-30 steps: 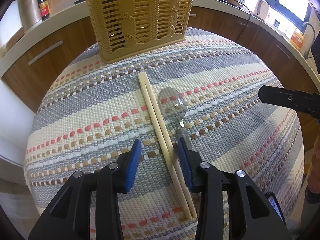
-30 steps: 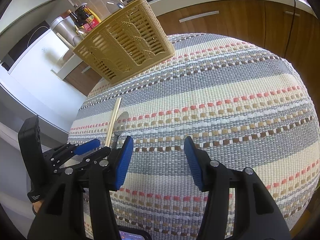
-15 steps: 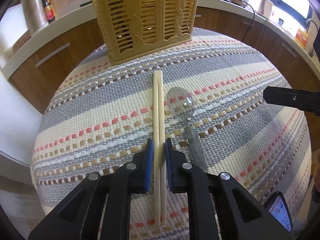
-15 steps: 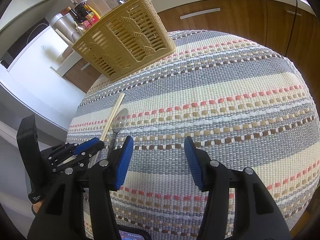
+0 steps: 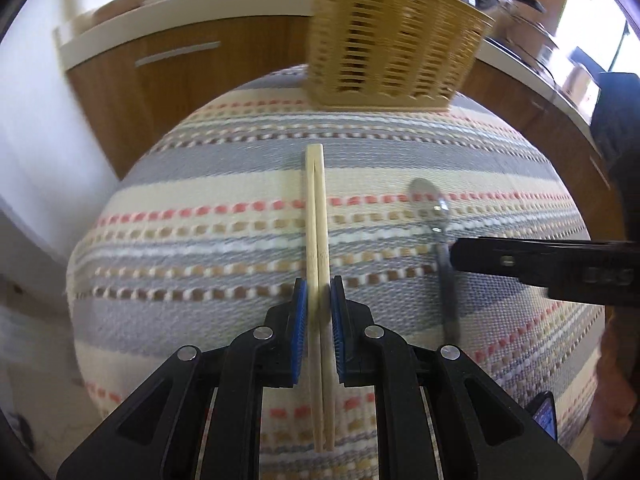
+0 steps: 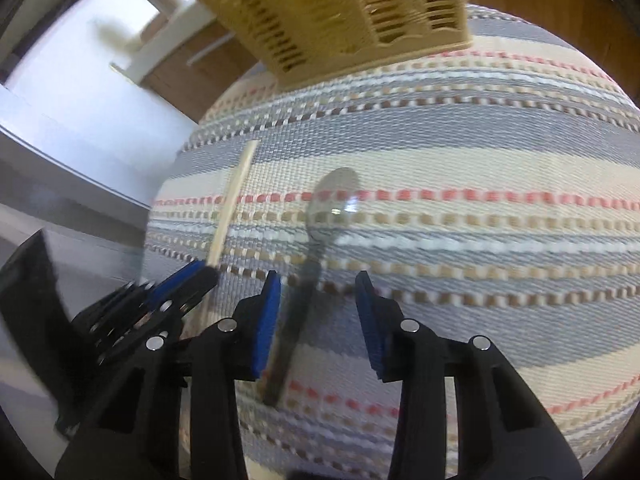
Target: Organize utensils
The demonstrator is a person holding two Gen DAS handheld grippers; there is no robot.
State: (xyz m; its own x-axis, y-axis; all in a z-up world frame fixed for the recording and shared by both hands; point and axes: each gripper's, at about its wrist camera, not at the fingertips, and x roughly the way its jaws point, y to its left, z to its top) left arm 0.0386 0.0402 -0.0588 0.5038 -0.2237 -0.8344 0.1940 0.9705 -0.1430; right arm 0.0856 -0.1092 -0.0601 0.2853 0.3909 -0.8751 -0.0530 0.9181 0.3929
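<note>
We now have the left gripper (image 5: 319, 308) clenched on the wooden chopsticks (image 5: 317, 216), swung clear of the spoon (image 6: 320, 236). Our right gripper (image 6: 316, 300) straddles the spoon's handle on the striped mat (image 6: 480, 168), jaws closing, not yet pinching. The wicker basket (image 5: 392, 44) waits far.

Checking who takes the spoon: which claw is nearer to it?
Right. The right claw straddles the spoon handle, closing; the left claw sits beside it, shut on the chopsticks.
</note>
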